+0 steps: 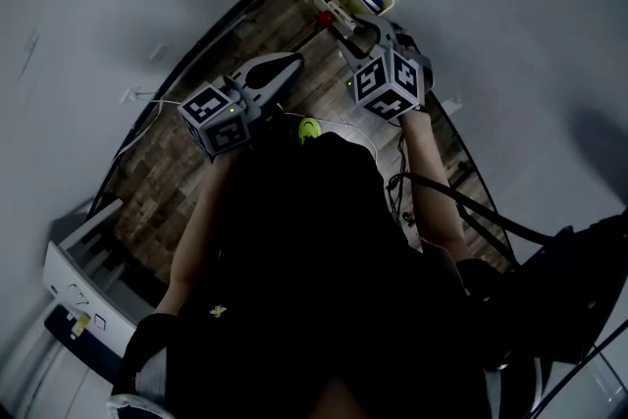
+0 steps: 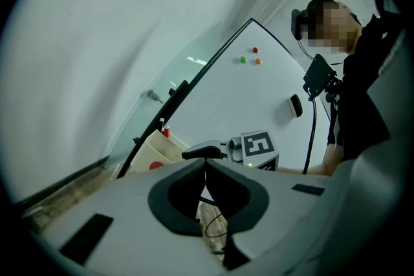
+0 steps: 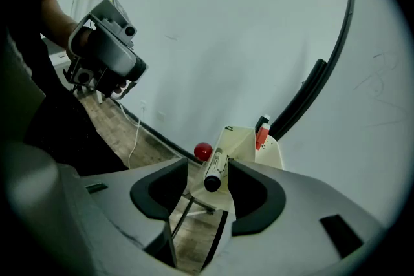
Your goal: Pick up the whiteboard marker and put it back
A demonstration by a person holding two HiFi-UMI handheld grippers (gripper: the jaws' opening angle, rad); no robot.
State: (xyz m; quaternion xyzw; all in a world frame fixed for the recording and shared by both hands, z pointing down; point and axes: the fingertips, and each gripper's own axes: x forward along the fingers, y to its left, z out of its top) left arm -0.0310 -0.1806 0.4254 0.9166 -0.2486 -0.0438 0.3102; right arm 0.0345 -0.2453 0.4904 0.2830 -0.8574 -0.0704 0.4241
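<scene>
My right gripper point(image 3: 210, 168) is gaping wide around the white, black-capped whiteboard marker point(image 3: 215, 172); unclamped, it may be slipping past the cream tray point(image 3: 244, 142).

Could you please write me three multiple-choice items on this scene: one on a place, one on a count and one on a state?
1. Where is the white whiteboard marker with the black end?
A. On the wooden floor.
B. Between the jaws of the right gripper, at the cream plastic tray.
C. In a pocket.

2. How many small round coloured magnets sit on the white whiteboard in the left gripper view?
A. One.
B. Three.
C. Six.

3. How do the right gripper's jaws stand?
A. Apart.
B. Shut together.
C. Out of sight.

Answers:
1 B: the right gripper view shows the marker lying between the jaws, its far end at the tray.
2 B: one red, one green and one orange dot show.
3 A: the jaws stand wide, with a gap beside the marker.
</scene>
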